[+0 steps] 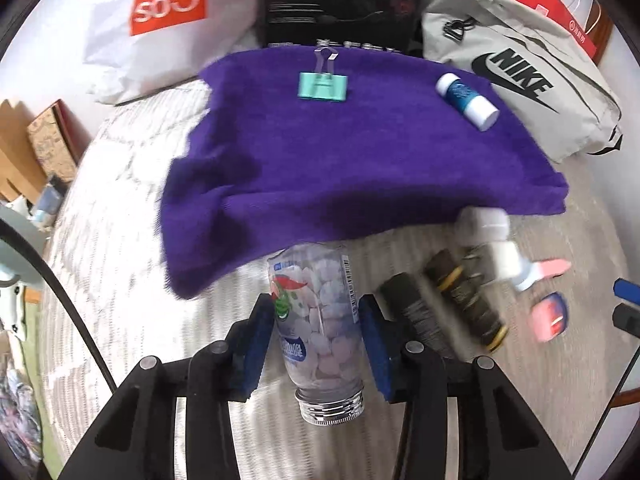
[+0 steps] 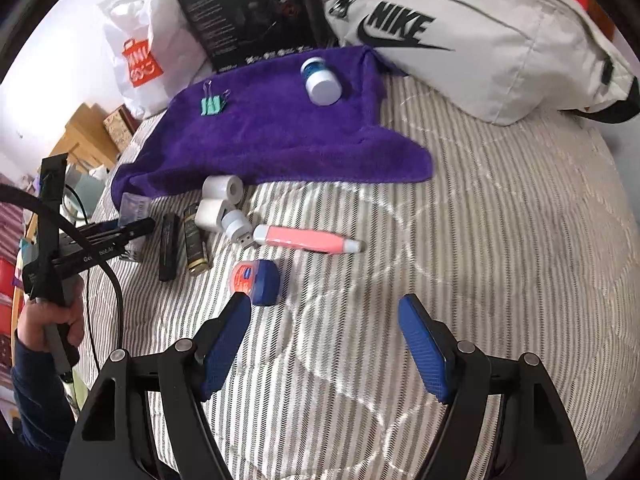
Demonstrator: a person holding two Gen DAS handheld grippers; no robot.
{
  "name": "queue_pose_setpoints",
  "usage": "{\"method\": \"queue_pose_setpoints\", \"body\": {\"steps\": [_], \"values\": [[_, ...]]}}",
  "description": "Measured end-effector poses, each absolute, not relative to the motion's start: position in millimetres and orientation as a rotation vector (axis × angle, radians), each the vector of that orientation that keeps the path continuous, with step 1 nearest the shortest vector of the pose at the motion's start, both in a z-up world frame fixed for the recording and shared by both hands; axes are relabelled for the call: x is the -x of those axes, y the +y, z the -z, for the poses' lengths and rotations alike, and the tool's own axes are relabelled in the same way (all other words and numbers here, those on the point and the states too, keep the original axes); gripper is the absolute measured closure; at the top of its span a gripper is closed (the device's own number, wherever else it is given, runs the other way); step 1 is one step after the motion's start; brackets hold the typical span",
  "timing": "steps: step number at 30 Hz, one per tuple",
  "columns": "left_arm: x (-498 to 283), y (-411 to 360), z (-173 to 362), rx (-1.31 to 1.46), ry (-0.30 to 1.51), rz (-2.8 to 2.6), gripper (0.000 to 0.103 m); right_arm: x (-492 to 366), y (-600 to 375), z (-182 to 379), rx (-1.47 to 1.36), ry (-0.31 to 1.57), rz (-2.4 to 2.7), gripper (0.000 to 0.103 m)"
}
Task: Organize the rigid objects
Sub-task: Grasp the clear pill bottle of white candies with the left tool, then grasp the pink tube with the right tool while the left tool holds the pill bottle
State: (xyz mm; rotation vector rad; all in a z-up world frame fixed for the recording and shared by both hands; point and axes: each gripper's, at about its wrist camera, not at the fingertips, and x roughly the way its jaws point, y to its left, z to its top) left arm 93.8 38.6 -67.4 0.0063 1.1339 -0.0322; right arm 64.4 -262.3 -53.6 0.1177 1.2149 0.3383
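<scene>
While the left tool clamps a clear bottle packed with pale tablets, its silver threaded neck pointing back toward the camera, the purple towel ahead carries a green binder clip and a blue-labelled bottle. Over the striped bed, the right tool hangs spread wide and empty, with a blue tin just beside its left finger.

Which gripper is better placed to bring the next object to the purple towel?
Left, probably. The left gripper is already shut on the clear bottle, near the purple towel. The right gripper is open and holds nothing.
</scene>
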Motion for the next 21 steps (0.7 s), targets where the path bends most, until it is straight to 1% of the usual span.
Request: {"method": "queue_pose_setpoints", "body": {"steps": [5, 7, 8, 10, 14, 15, 21], "values": [[-88.8, 46.5, 74.7, 0.009, 1.131, 0.02, 0.061, -65.9, -250.6, 62.5, -0.102, 1.238, -0.358, 0.028], [-87.9, 41.5, 76.1, -0.014, 1.124, 0.009, 0.058, -65.8, -247.3, 64.4, -0.094, 1.243, -0.363, 0.028], [-86.9, 38.3, 77.1, -0.032, 1.117, 0.005, 0.055, -65.7, -246.2, 65.2, -0.09, 1.243, -0.366, 0.028], [-83.7, 35.2, 77.7, -0.047, 1.097, -0.007, 0.054, -66.9, -244.3, 67.2, -0.083, 1.244, -0.363, 0.028], [-82.8, 38.5, 78.2, -0.029, 1.083, -0.003, 0.056, -72.3, -242.9, 71.7, -0.062, 1.228, -0.352, 0.028], [-83.1, 38.7, 77.7, -0.031, 1.085, -0.003, 0.062, -74.0, -242.3, 72.9, -0.052, 1.226, -0.35, 0.028], [-82.0, 41.6, 76.3, -0.027, 1.092, 0.008, 0.062, -92.9, -233.8, 83.1, 0.049, 1.177, -0.373, 0.028]]}}
